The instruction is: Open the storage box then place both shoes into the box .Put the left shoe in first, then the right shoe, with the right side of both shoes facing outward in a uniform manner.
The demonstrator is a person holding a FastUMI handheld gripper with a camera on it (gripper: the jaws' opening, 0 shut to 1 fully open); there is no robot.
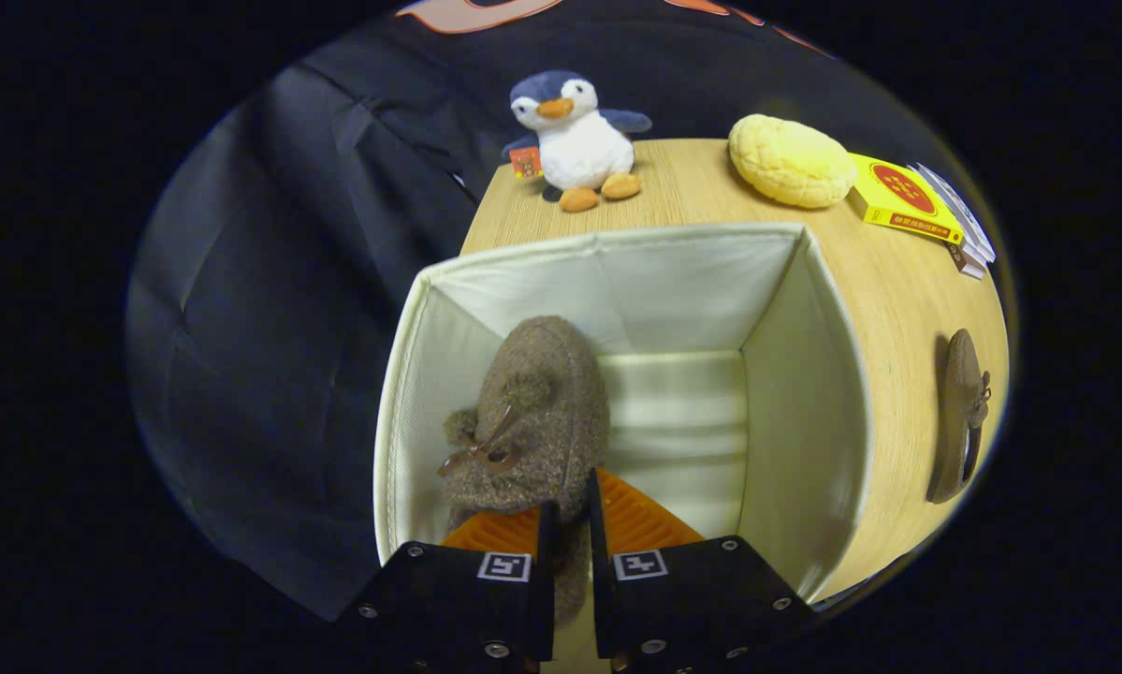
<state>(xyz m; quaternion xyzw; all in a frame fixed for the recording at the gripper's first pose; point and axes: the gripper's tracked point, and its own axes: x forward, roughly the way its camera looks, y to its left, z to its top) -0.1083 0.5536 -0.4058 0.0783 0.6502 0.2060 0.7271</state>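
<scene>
From the camera riding on the gripper (570,510), the two fingers stand close together with only a narrow gap, and the heel end of a fuzzy brown shoe (532,412) is pinched in that gap, both fingers pressing on it. The shoe hangs toe-forward inside an open cream fabric box (804,374), close to the box's left wall, with a small brown bow on its upper side. The floor of the box shows pale and bare to the right of the shoe.

The box sits on a light wooden table (907,300). Beyond the box's far wall, a plush penguin (576,136) sits upright on the table with a small orange tag beside it. To the penguin's right lies a round yellow bun-shaped cushion (790,161), and just past it a yellow packet (902,198) rests against a few flat cards. The second brown shoe (958,417) lies on the table outside the box, well to the right of its right wall.
</scene>
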